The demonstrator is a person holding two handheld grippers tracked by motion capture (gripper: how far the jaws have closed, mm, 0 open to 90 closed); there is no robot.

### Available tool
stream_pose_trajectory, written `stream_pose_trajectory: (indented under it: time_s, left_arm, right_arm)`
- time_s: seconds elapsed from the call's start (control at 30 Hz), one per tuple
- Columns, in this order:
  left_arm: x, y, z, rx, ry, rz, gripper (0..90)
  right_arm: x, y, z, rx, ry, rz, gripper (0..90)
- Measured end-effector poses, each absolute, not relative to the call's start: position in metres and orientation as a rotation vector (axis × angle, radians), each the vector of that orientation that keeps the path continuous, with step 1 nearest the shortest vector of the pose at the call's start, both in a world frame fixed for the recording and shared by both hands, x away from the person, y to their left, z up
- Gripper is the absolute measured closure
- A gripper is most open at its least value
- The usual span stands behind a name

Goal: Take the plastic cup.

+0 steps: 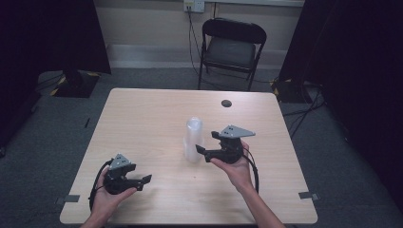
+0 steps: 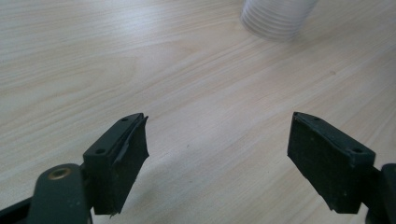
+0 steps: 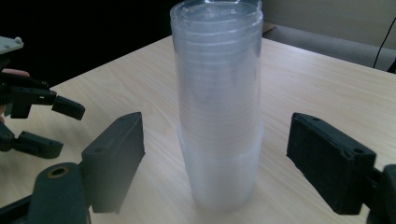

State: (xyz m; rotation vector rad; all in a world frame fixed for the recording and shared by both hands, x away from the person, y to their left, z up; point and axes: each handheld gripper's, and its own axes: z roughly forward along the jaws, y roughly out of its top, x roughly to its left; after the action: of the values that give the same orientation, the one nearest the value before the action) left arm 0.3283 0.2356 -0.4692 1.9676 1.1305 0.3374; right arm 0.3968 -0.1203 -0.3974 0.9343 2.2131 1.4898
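Pale wooden table [image 1: 142, 123] on grey carpet, black folding chair [image 1: 231, 47] behind it, tall stack of clear plastic cups [image 1: 194, 140] upright at mid-table, right gripper [image 3: 215, 163] spread wide around the stack without touching, left gripper [image 2: 217, 158] spread wide, empty, near the front-left edge.

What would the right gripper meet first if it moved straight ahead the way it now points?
Most likely the stack of clear plastic cups: it stands upright on the table just ahead of the open right gripper, centred between its jaws.
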Motion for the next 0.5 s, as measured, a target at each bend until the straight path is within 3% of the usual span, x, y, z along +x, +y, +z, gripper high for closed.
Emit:
stream_pose_trajectory:
  time_s: [0.5]
  left_arm:
    - [0.329,0.236,-0.47,1.97,1.125,0.339,21.5]
  right_arm:
    - [0.428,-0.091,-0.399,0.93,2.21,1.502,15.6]
